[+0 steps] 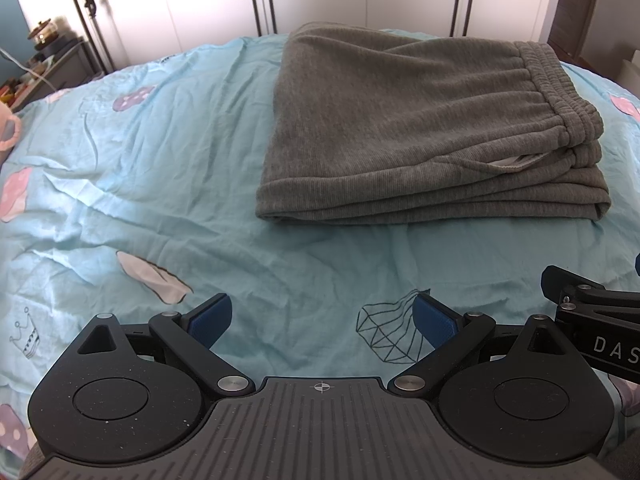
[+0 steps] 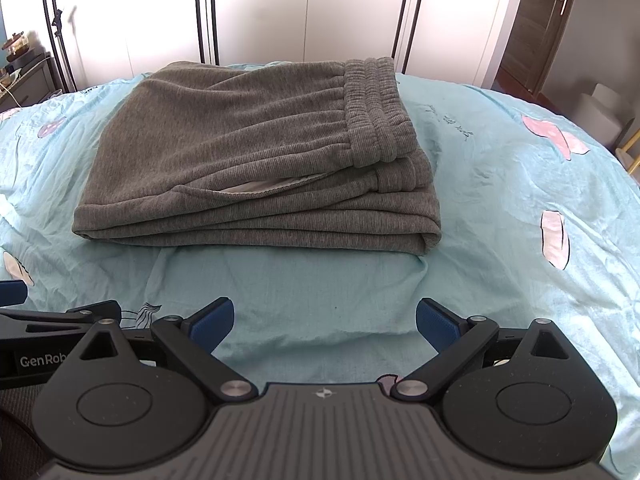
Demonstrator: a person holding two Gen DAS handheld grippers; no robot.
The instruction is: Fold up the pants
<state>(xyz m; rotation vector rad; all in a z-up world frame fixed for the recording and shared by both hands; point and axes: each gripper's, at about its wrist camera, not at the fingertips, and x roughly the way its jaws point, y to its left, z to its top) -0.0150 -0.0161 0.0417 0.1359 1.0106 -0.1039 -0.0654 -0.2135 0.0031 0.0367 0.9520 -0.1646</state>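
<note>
A: status of pants?

B: grey pants (image 2: 248, 152) seen folded into a flat multi-layer stack on the bed; elastic waistband (image 2: 376, 108) on top at the right end; white pocket lining (image 2: 264, 188) exposed at the near edge; folded edges stacked toward both cams.

A: grippers?

B: left gripper (image 1: 322, 320) held w/ fingers spread wide, nothing between the blue pads (image 1: 212, 320); right gripper (image 2: 325, 320) likewise spread, nothing gripped; both held above the sheet on the near side of the stack, clear of it, no contact w/ fabric; the two are side by side, part of the right one visible at the right edge of the left wrist view, part of the left one at the left edge of the right wrist view.

A: surface?

B: light-blue bedsheet (image 2: 520, 208), heavily creased; printed w/ pink and purple mushroom shapes (image 1: 132, 98), a line-drawn diamond (image 1: 390, 332), a small crown (image 1: 24, 336); some handwriting-style print right of the waistband, not legible.

A: room?

B: white wardrobe doors (image 2: 260, 12) w/ dark vertical frames behind the bed, strongly lit; brown wooden door (image 2: 548, 20) w/ handle at far right; grey side cabinet (image 1: 60, 68) at far left w/ a glass pot (image 1: 44, 32) and clutter on top, cable across it; white cylindrical object (image 2: 600, 108) on the floor near the door, not identifiable.
</note>
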